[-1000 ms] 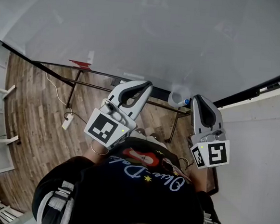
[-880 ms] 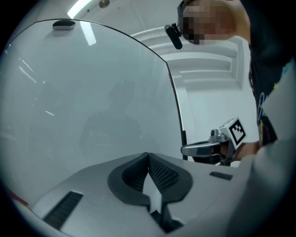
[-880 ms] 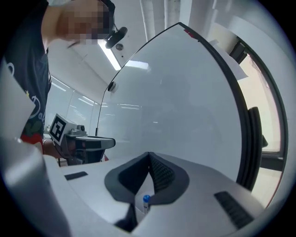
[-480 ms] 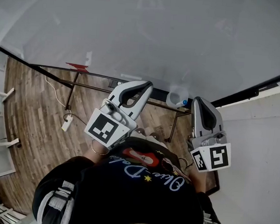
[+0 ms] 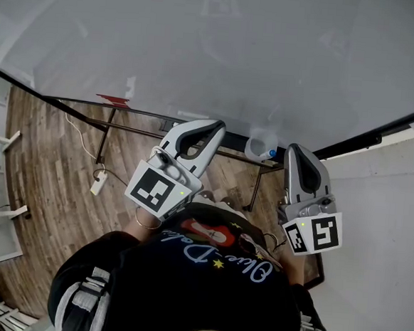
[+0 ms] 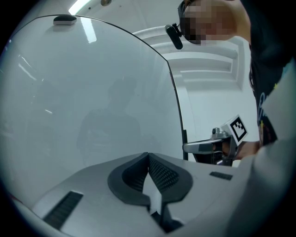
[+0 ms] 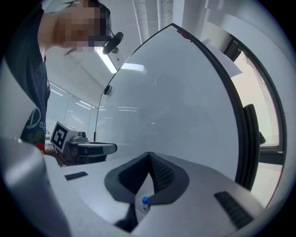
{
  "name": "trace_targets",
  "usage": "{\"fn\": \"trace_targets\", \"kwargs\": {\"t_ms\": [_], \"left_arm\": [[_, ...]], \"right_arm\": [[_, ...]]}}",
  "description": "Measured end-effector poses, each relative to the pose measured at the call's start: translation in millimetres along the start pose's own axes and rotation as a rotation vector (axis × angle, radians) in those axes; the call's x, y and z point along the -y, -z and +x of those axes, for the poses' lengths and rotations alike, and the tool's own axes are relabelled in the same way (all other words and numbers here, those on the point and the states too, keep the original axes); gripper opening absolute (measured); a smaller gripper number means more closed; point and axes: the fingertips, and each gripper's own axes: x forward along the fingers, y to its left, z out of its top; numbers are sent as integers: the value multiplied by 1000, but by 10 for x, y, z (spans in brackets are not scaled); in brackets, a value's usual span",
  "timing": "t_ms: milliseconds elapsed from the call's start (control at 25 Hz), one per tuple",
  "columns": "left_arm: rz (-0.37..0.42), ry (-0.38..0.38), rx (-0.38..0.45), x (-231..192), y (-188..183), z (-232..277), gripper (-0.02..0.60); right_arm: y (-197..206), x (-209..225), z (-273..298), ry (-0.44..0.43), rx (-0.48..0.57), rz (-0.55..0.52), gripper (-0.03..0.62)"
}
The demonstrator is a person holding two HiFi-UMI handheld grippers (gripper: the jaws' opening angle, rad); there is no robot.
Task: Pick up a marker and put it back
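Marker, blue-capped [image 7: 145, 202], peeks up through the low gap behind the tips of my right gripper [image 7: 149, 154]. Those fingers are clenched, tips pressed together above it, and I cannot tell whether they touch it. My left gripper [image 6: 149, 155] is clenched too, tip against tip, closed on nothing. Seen from my head, both grippers reach out level in front of my black shirt [image 5: 183, 288], side by side and apart. Between the two, just beside the right one's tip, the marker's blue cap shows at a clear cup [image 5: 259, 142] by the lower edge of the whiteboard [image 5: 216, 48]. That board fills what both grippers face. Beneath it run the black bars of a stand [image 5: 160, 130]. Farther down lies the wooden floor [image 5: 51, 156] with a white power strip [image 5: 99, 182] on it.
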Motion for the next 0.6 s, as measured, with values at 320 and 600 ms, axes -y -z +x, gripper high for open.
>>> {"fn": "trace_targets", "kwargs": {"t_ms": [320, 600], "left_arm": [[-1, 1, -2, -1, -4, 5, 3], [-6, 1, -6, -17, 1, -10, 3]], "right_arm": [[2, 3, 11, 2, -5, -1, 0], [-7, -19, 25, 1, -7, -2, 0]]}}
